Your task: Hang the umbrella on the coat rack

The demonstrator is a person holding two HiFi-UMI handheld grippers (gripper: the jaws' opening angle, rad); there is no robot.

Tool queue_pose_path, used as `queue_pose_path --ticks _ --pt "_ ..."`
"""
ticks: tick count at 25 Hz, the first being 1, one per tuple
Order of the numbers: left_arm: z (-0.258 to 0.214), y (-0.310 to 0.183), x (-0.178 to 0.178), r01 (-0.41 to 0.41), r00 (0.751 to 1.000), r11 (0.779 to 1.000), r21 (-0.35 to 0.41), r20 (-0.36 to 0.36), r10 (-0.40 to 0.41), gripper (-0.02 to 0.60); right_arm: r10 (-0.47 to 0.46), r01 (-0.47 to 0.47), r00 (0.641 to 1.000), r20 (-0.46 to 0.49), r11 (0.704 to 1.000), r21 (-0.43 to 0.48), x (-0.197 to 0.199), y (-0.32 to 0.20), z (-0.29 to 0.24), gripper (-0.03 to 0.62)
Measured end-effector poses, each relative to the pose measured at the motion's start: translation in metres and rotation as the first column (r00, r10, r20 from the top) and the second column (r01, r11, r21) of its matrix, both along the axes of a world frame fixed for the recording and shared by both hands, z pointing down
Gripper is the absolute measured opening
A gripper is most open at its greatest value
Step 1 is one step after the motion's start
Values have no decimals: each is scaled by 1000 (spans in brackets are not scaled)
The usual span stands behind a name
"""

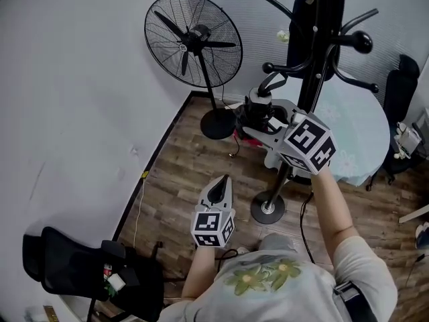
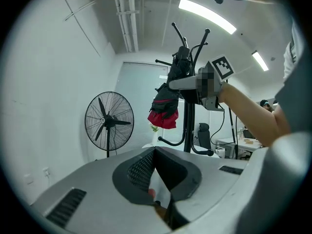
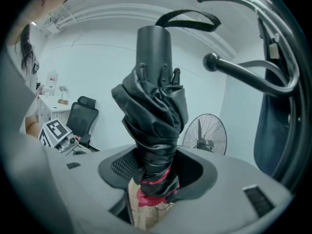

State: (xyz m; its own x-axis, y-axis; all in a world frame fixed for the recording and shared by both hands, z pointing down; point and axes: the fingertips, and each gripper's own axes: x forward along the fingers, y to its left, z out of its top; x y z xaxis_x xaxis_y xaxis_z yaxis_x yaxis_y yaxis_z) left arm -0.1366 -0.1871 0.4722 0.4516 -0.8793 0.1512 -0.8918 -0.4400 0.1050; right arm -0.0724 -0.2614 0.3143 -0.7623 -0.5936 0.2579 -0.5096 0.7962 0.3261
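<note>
Head view: the right gripper (image 1: pixel 258 121) clamps the folded umbrella (image 1: pixel 257 104) just beside the rack (image 1: pixel 315 52). The left gripper (image 1: pixel 220 188) sits well apart, nearer the person.

Left gripper view: its jaws meet at the tips, with nothing between them.

Right gripper view: the jaws squeeze the umbrella's black canopy, handle up. The strap (image 3: pixel 187 16) is near a hook (image 3: pixel 243 74).
</note>
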Motion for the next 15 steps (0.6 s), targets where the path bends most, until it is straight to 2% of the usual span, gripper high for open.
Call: queue_pose_path --ticks 5,15 --pt "2 -4 1 13 1000 1000 -1 -7 -13 3 -1 1 1000 -6 1000 -18 0 -8 1 224" --pt "0 -11 11 53 998 998 -33 -23 -54 4 -66 62 997 -41 993 -102 0 -22 13 224"
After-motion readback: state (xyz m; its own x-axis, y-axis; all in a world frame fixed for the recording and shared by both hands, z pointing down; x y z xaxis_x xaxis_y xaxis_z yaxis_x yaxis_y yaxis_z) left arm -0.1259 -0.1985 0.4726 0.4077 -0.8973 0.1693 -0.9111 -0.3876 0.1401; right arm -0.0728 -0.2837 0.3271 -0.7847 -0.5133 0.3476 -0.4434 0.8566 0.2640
